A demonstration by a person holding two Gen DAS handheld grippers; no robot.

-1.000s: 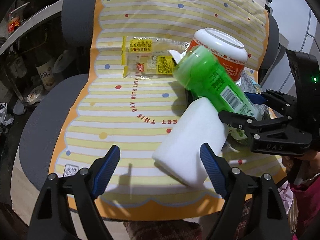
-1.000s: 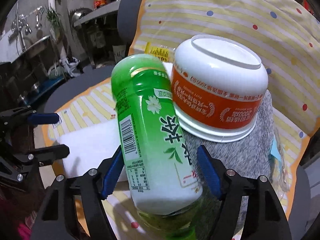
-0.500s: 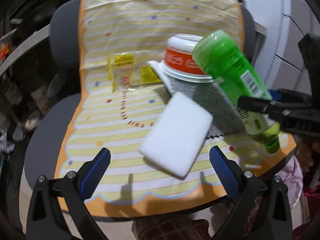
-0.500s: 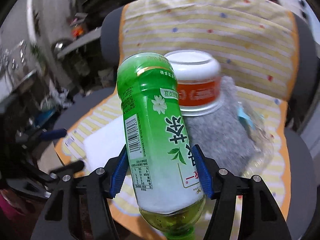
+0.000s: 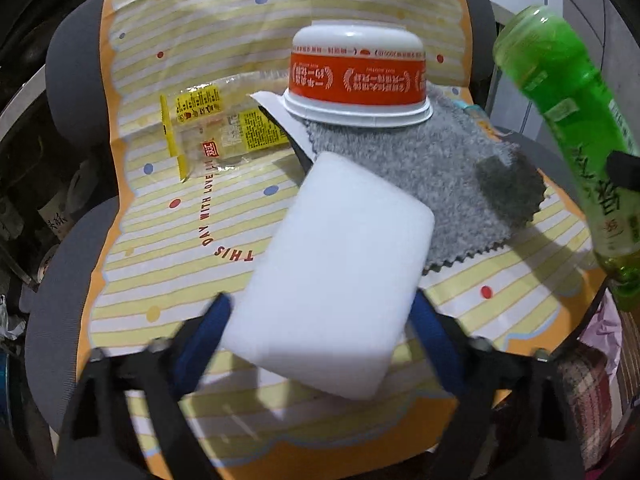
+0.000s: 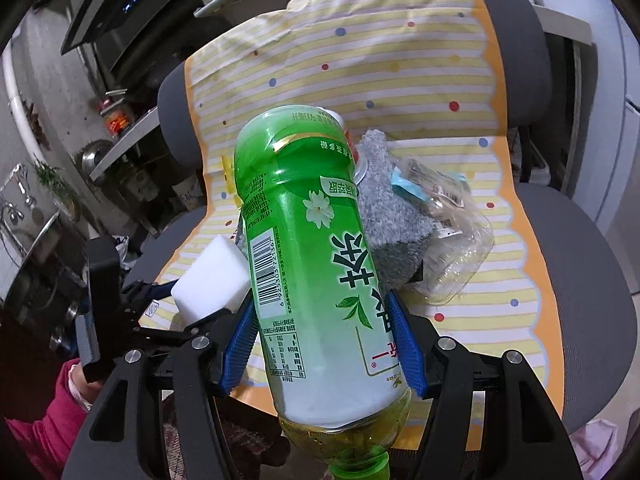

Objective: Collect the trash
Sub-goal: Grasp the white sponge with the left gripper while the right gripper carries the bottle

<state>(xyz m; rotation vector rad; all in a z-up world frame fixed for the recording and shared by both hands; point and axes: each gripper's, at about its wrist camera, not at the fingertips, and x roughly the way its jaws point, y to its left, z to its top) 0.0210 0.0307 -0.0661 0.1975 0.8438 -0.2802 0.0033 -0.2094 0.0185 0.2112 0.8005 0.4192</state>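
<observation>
Striped sheet (image 5: 168, 240), spongy white block (image 5: 336, 276)

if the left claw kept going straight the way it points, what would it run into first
Probably the gray cloth and the upturned orange-and-white bowl resting on it. The left claw is shut on the white sponge, which would lead. Depth is unclear through the fisheye.

A home kitchen: a black range hood (image 6: 116, 12), cluttered metal shelves (image 6: 120, 140) and a steel tap (image 6: 18, 200) surround a grey office chair (image 6: 576, 240)
</observation>
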